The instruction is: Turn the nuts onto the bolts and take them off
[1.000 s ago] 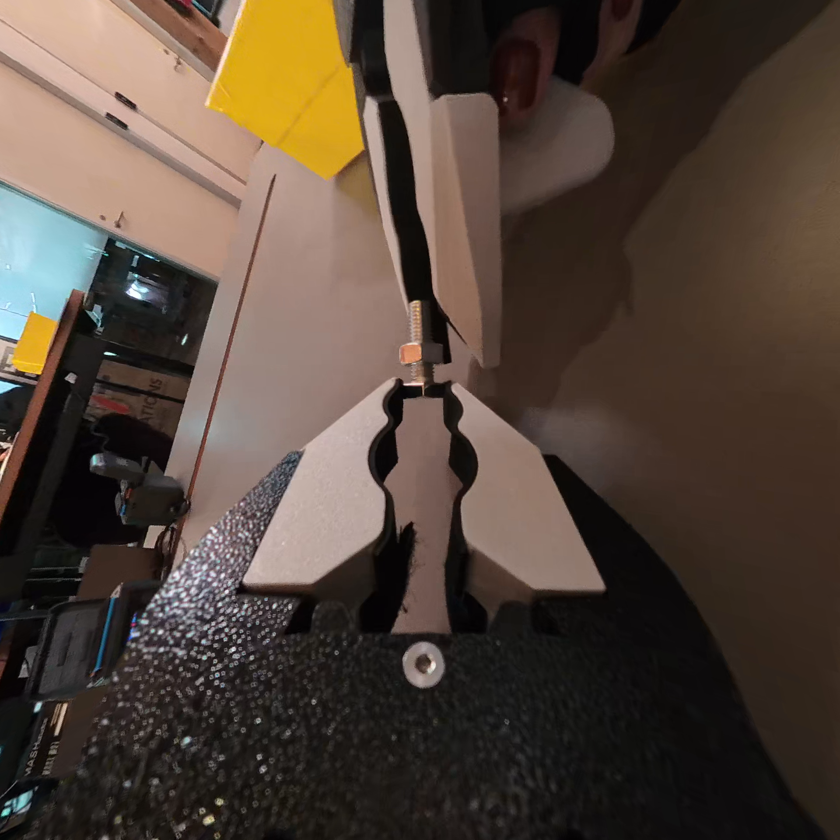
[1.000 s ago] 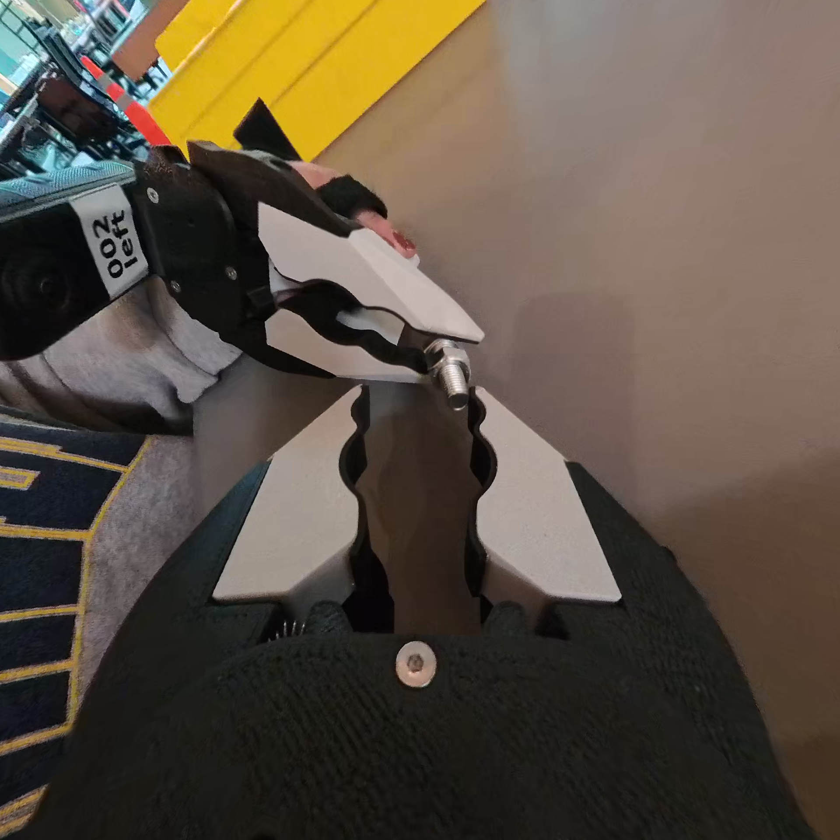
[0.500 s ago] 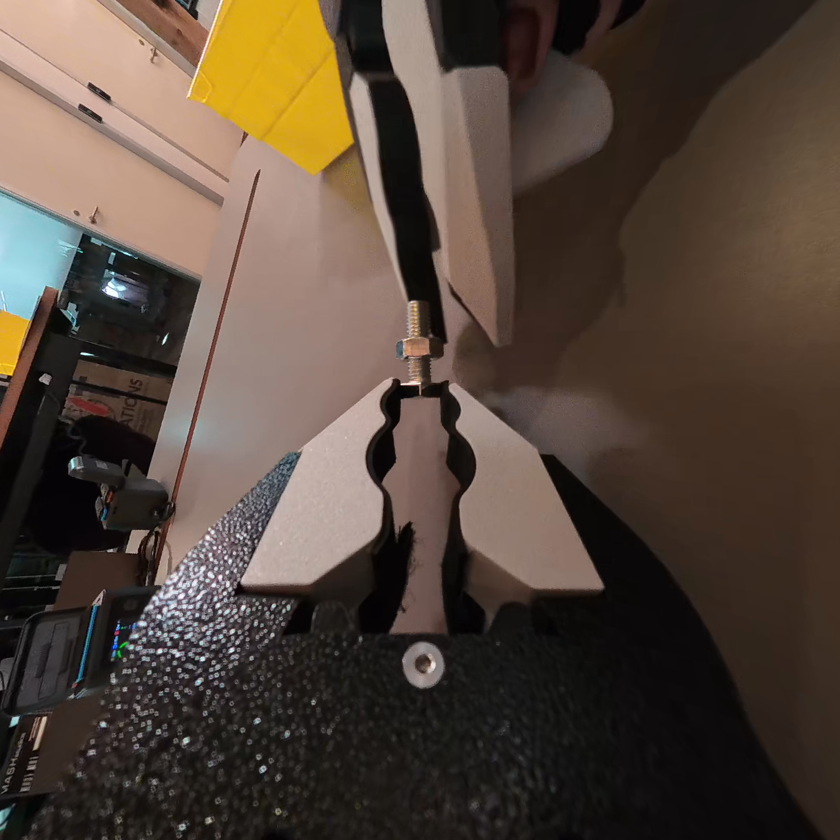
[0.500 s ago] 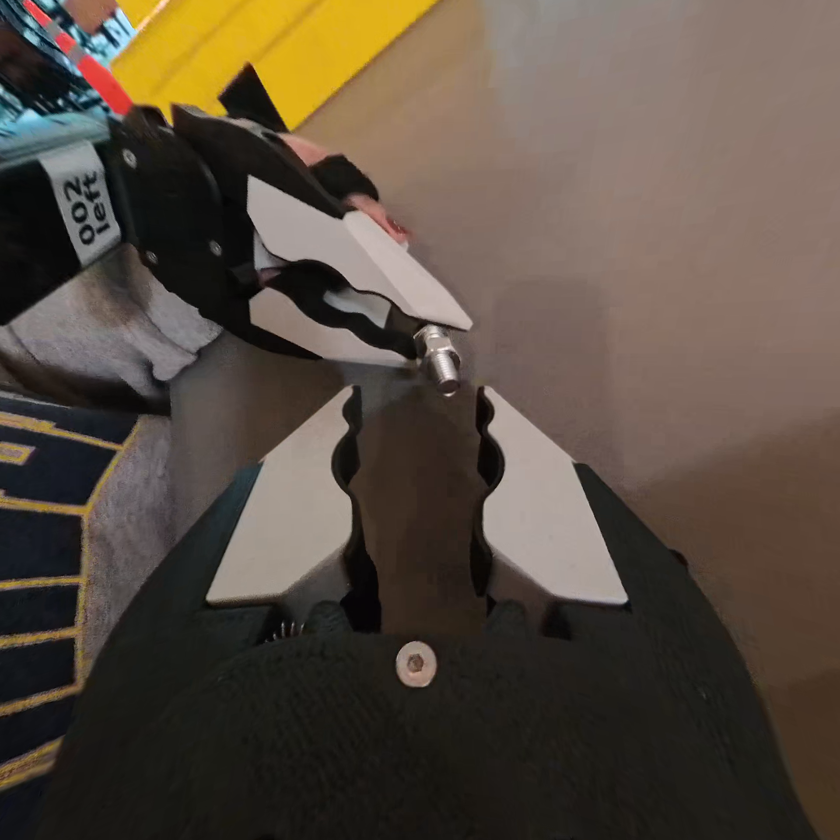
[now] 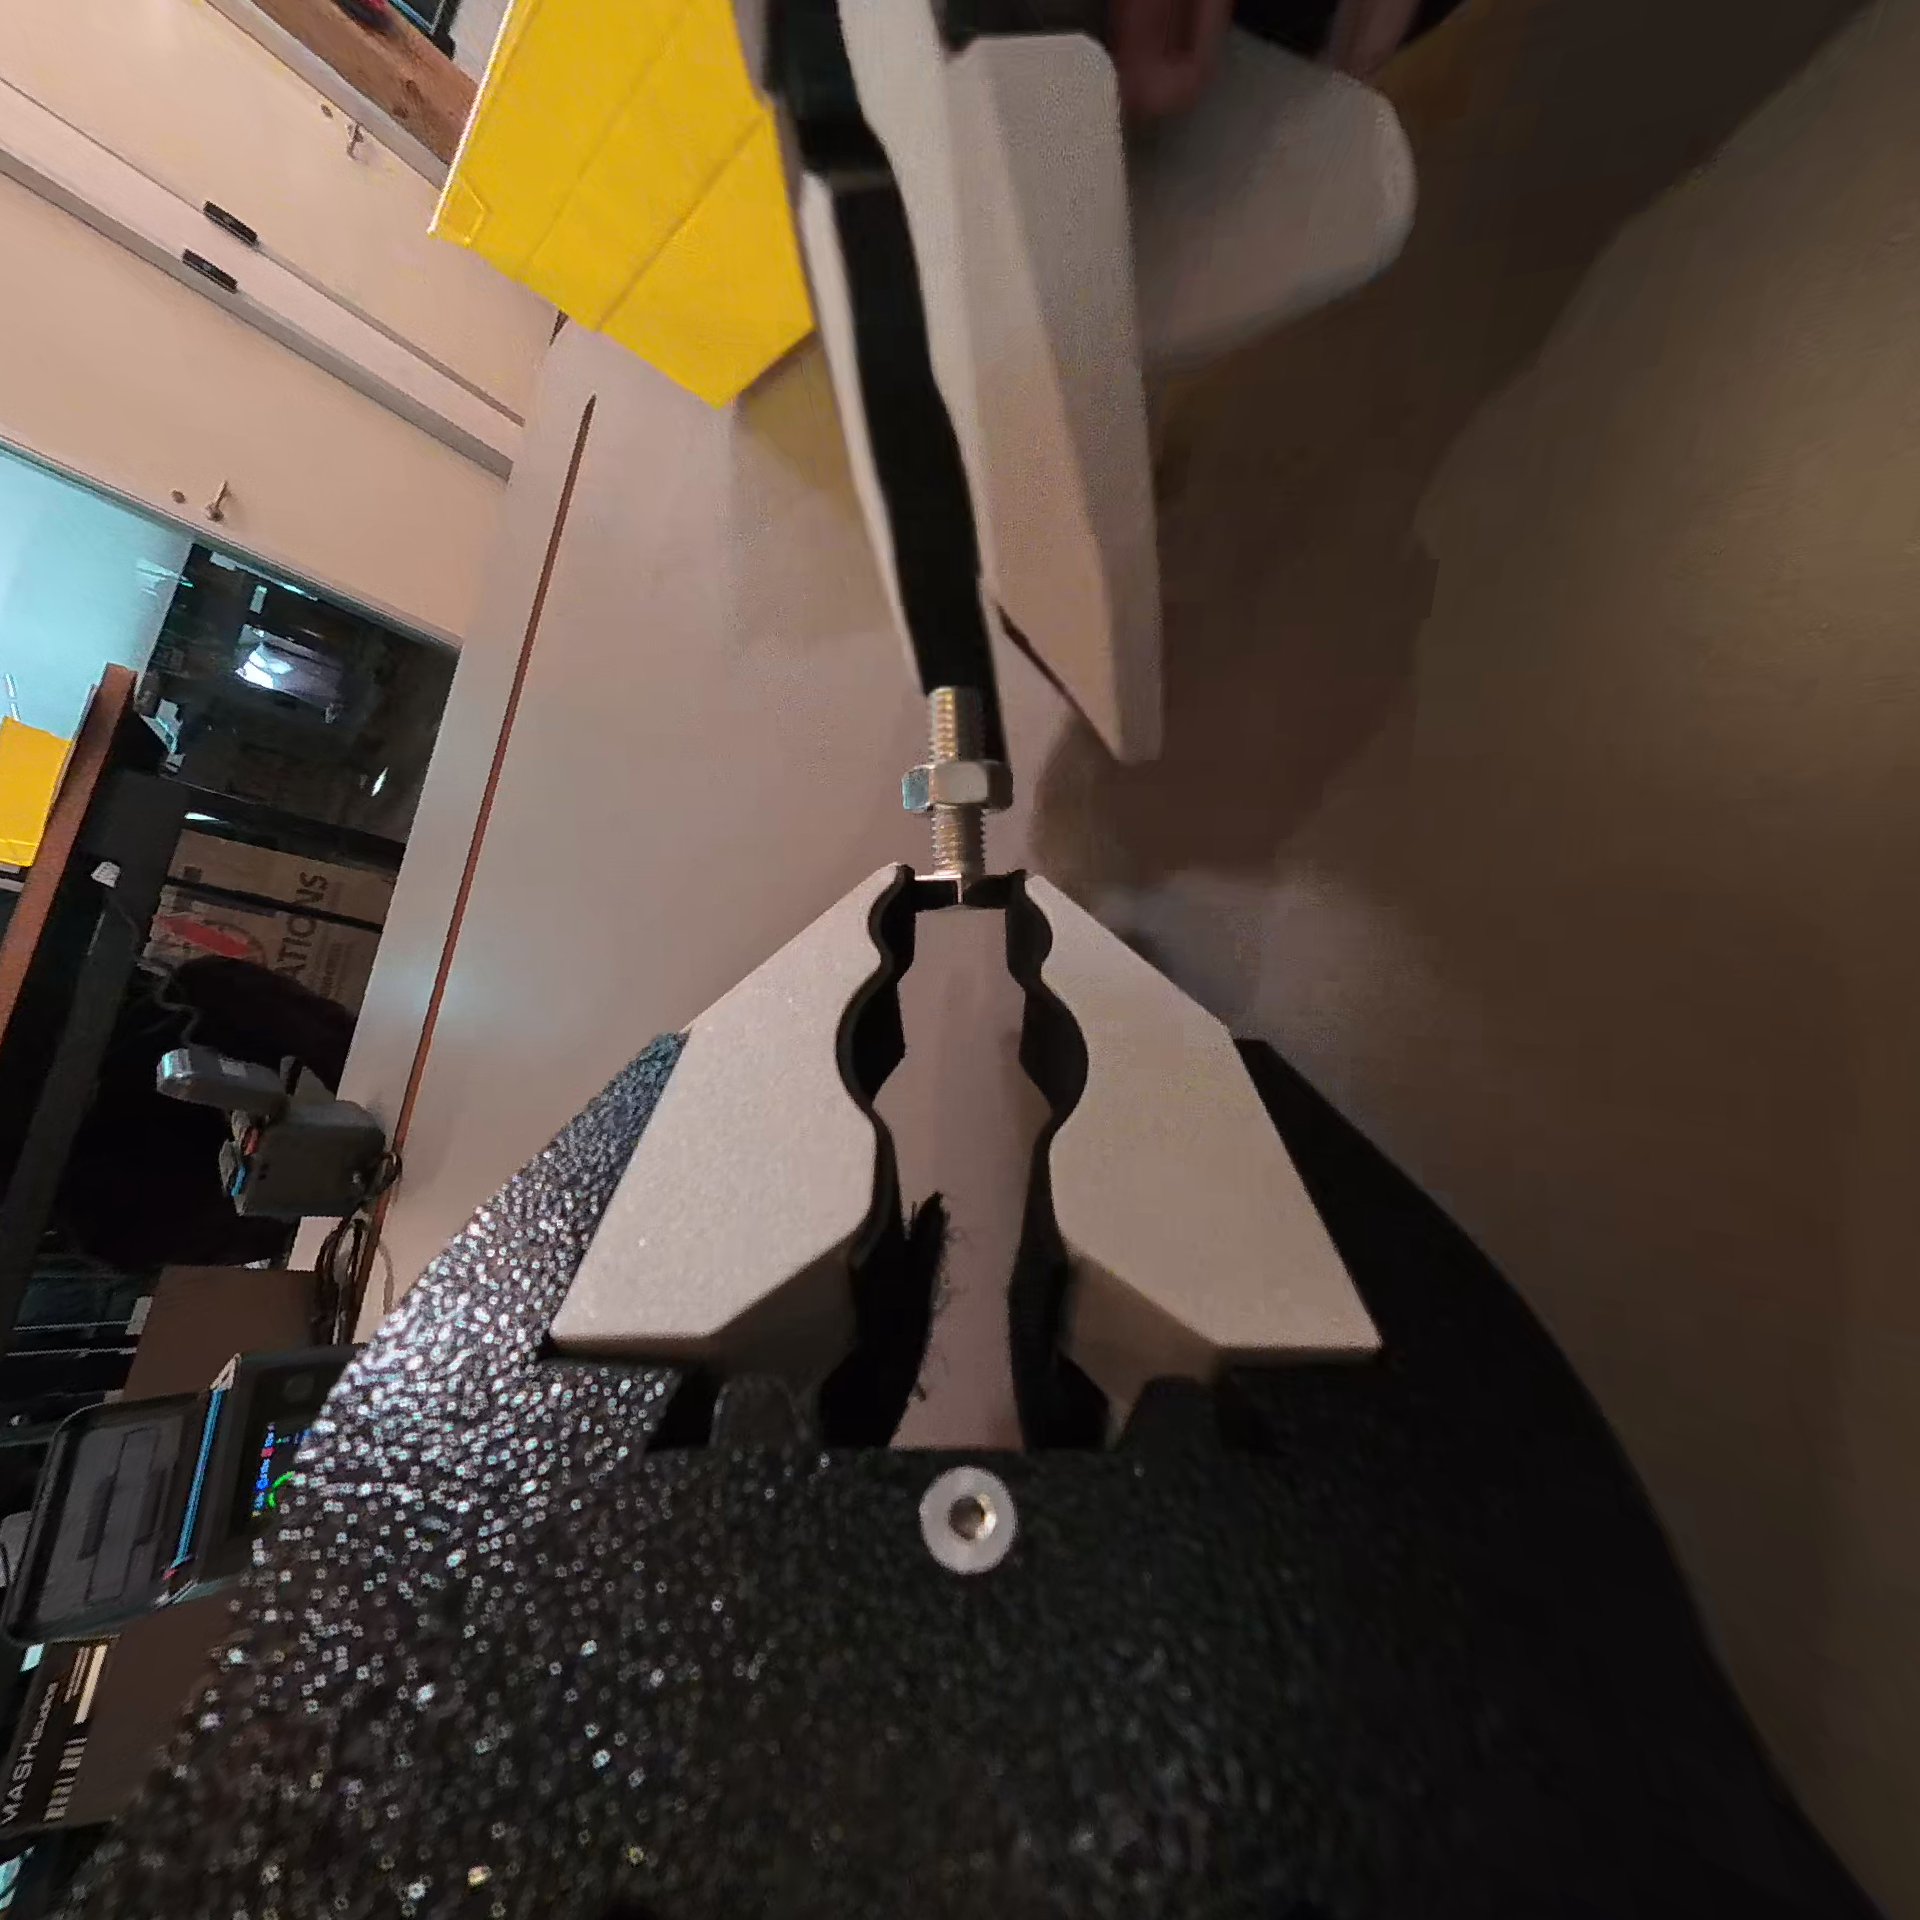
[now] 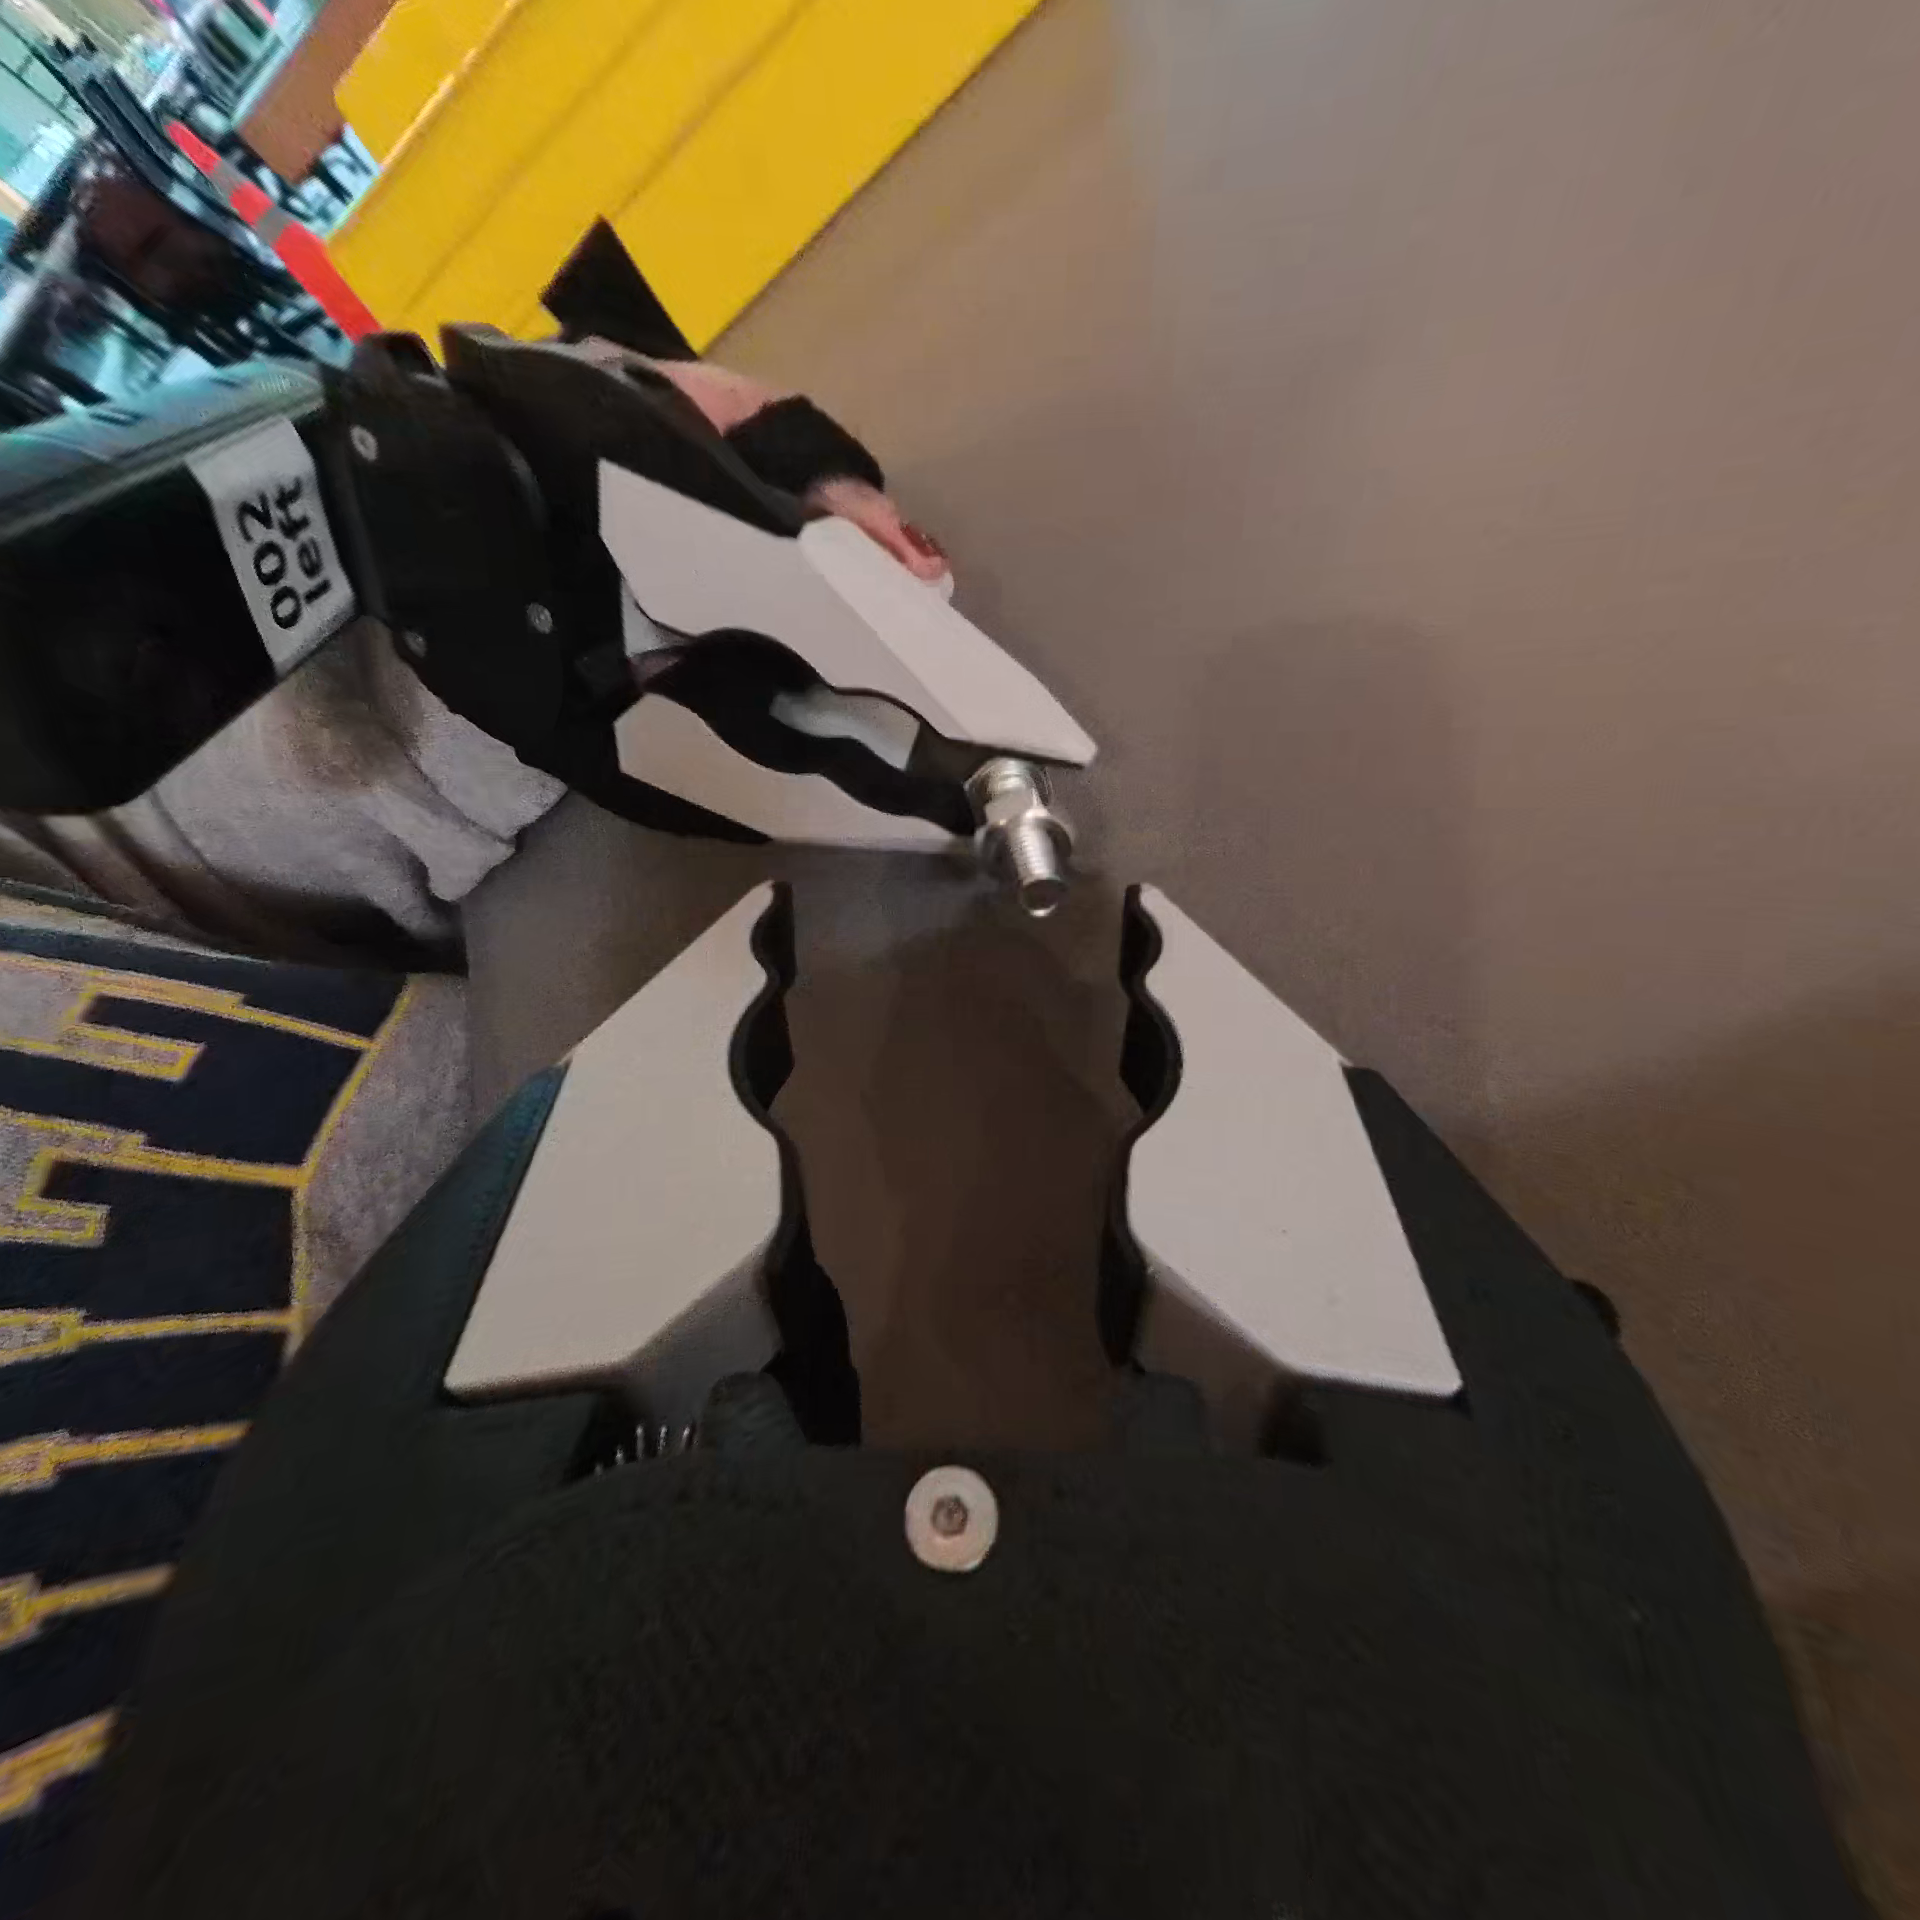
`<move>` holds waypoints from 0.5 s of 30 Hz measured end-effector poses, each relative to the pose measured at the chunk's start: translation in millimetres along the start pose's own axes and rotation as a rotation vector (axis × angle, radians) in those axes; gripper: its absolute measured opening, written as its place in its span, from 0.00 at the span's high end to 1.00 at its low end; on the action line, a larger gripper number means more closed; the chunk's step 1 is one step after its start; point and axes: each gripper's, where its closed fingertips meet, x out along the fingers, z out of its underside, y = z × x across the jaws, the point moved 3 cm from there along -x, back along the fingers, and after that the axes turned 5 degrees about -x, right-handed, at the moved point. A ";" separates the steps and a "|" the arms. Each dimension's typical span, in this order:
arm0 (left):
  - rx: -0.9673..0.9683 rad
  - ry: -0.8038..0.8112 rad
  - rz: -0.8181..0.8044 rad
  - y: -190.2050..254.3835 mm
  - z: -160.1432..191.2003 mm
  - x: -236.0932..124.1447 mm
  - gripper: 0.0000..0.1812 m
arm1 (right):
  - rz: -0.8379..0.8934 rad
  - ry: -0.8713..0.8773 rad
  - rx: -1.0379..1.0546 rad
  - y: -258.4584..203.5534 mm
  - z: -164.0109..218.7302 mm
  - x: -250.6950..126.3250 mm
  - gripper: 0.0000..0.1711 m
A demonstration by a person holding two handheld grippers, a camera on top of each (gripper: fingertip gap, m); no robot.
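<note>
A silver bolt [image 5: 958, 847] is clamped by its head in my shut left gripper [image 5: 961, 891] and points forward. A hex nut [image 5: 956, 787] sits partway along its thread. My right gripper [image 6: 954, 899] is open, with the bolt's threaded end [image 6: 1039, 888] between its fingertips and touching neither. The nut [image 6: 1000, 821] lies just beyond those tips. In the left wrist view the right gripper [image 5: 1039, 717] comes down from above, its black pad beside the bolt's end. In the right wrist view the left gripper [image 6: 1023, 800] reaches in from the left, held by a hand.
Both grippers hover over a beige table [image 6: 1455, 520]. Yellow bins [image 6: 675, 135] stand at its far side and also show in the left wrist view [image 5: 623, 187]. A grey sleeve [image 6: 343, 790] is at the left. The table's left edge [image 5: 488, 831] borders shelves and devices.
My right gripper has opened wider and no longer touches the bolt's end. My left gripper still holds the bolt and has barely moved.
</note>
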 end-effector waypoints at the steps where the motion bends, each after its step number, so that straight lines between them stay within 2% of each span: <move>1: 0.001 0.000 0.000 -0.1 0.2 -0.7 0.91 | -0.032 0.008 0.026 -2.2 1.8 2.1 0.64; 5: -0.025 0.017 -0.003 -0.7 0.8 -1.8 0.91 | -0.115 0.151 0.027 -6.2 -13.5 7.0 0.62; 6: -0.020 0.025 -0.001 0.4 0.4 -2.0 0.91 | -0.166 0.264 -0.011 -12.9 -26.4 -0.2 0.61; 7: -0.020 0.018 -0.002 0.9 0.8 -2.0 0.91 | -0.250 0.395 -0.033 -25.5 -41.5 -12.0 0.66; 8: -0.015 0.011 0.000 1.0 1.1 -2.0 0.91 | -0.268 0.463 -0.020 -29.4 -50.3 -20.8 0.66; 9: -0.015 0.011 -0.002 1.2 0.9 -2.0 0.91 | -0.200 0.421 -0.011 -21.9 -47.0 -20.5 0.66; 12: -0.036 0.019 -0.003 1.1 0.1 -2.4 0.91 | 0.022 0.087 0.018 8.5 -4.8 -4.3 0.61; 15: -0.035 0.020 -0.001 2.0 -0.5 -2.4 0.91 | -0.012 0.057 0.062 5.0 1.2 1.6 0.62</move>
